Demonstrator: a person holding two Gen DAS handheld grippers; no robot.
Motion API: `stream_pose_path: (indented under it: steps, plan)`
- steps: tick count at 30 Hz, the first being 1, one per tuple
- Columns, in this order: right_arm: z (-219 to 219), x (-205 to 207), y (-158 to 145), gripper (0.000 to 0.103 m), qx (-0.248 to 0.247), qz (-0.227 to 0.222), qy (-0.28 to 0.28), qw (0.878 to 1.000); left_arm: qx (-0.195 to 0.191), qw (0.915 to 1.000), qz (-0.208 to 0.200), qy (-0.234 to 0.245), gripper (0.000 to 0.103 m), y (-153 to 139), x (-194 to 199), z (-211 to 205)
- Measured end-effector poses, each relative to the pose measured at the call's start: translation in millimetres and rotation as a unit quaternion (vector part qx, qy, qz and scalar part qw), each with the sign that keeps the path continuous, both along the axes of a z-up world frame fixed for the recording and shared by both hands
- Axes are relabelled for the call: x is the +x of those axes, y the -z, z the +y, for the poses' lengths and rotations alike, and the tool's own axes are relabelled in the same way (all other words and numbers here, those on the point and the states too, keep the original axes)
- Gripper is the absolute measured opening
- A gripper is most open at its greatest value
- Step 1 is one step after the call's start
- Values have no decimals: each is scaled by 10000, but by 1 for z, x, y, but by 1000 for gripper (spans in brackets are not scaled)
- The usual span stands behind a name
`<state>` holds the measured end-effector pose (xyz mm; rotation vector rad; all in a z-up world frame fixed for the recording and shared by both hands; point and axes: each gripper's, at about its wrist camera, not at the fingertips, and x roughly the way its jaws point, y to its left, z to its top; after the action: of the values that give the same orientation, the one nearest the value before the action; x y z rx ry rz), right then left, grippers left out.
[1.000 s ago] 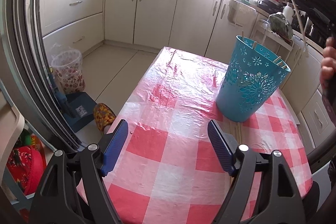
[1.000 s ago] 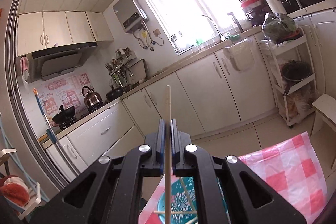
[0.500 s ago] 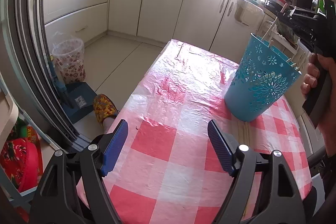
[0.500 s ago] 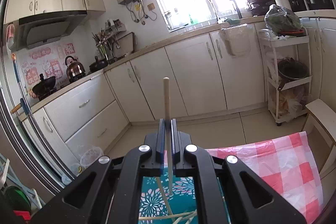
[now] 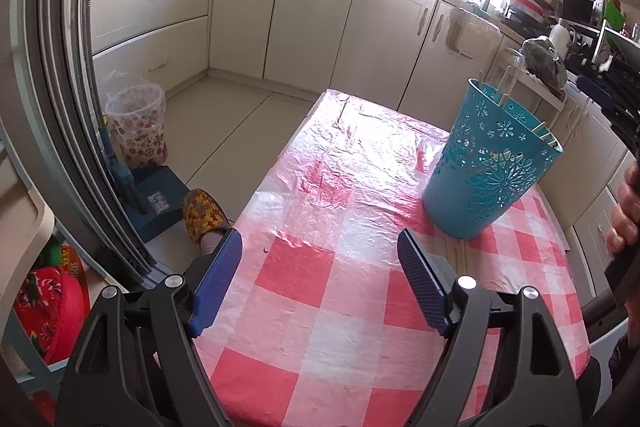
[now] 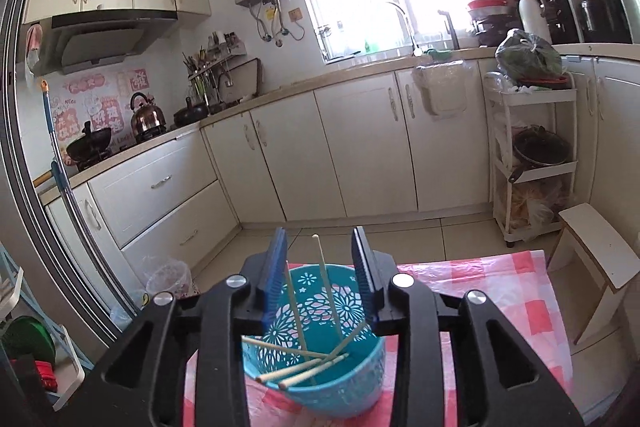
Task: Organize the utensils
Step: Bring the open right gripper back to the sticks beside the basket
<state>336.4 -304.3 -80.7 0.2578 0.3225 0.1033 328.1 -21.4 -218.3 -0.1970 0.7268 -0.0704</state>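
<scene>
Pink-checked table (image 5: 340,307) carries my teal basket (image 6: 320,383), chopsticks (image 6: 308,373) lying inside. My right gripper (image 6: 320,275), above it, has just been opening, nothing pinched; my left gripper (image 5: 320,287) gapes empty.

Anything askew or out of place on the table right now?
Yes. A few wooden chopsticks lie on the red-checked tablecloth at the foot of the perforated teal plastic basket, outside it. Those already inside lie criss-crossed at mixed angles rather than standing together.
</scene>
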Motion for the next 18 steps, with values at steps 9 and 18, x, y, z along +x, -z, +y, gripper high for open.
stream_pose_path:
  steps: [9, 18]
  plan:
    - [-3, -81, 39, 40, 7, 438, 330, 9985, 52, 9999, -140, 9, 78, -10, -12, -3]
    - [6, -90, 98, 40, 144, 1393, 290, 9897, 53, 9998, -191, 16, 80, -15, -19, -2]
